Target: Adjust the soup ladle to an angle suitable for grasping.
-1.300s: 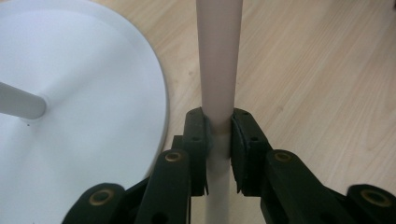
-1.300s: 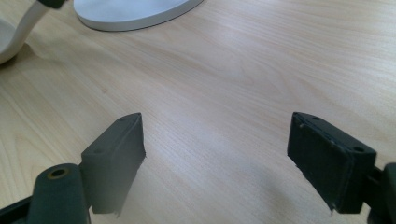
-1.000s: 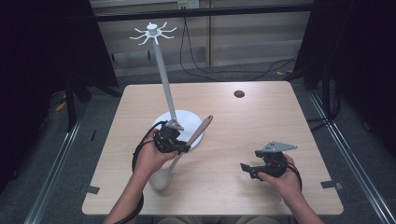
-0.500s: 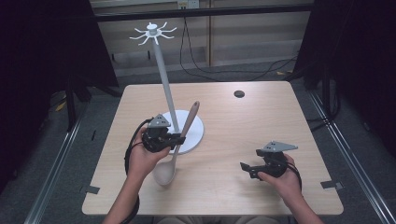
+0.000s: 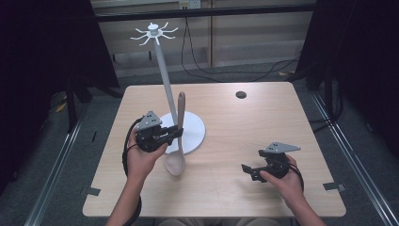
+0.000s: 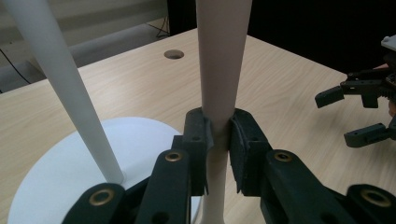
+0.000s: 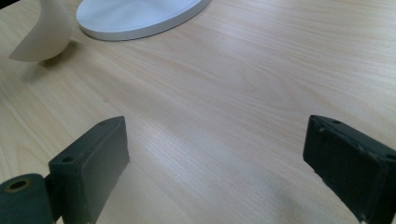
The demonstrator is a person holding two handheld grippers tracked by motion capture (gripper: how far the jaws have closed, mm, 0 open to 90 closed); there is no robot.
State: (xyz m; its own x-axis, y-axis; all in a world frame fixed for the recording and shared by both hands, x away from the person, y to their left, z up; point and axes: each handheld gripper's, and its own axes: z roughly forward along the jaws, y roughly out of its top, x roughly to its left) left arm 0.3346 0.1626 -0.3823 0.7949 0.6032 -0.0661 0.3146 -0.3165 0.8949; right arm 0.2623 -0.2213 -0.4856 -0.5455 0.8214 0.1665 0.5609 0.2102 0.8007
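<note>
A beige spoon [image 5: 179, 136] stands nearly upright with its bowl [image 5: 174, 165] low by the table. My left gripper [image 5: 176, 132] is shut on its handle [image 6: 219, 79], just in front of a white stand. That stand has a round base [image 5: 194, 132], a tall pole [image 5: 163, 77] and a ring of hooks [image 5: 154, 33] at its top. My right gripper [image 5: 248, 171] rests open at the table's front right, and its jaws hold nothing. The spoon's bowl [image 7: 44, 28] and the stand's base [image 7: 140, 14] lie beyond the right gripper [image 7: 219, 172].
The wooden table [image 5: 263, 122] has a small dark hole [image 5: 241, 94] near its far edge. Dark curtains hang at both sides, and cables lie on the floor behind.
The left gripper has lifted the spoon's handle from a slant to nearly upright and drawn slightly leftward. The right gripper has stayed still.
</note>
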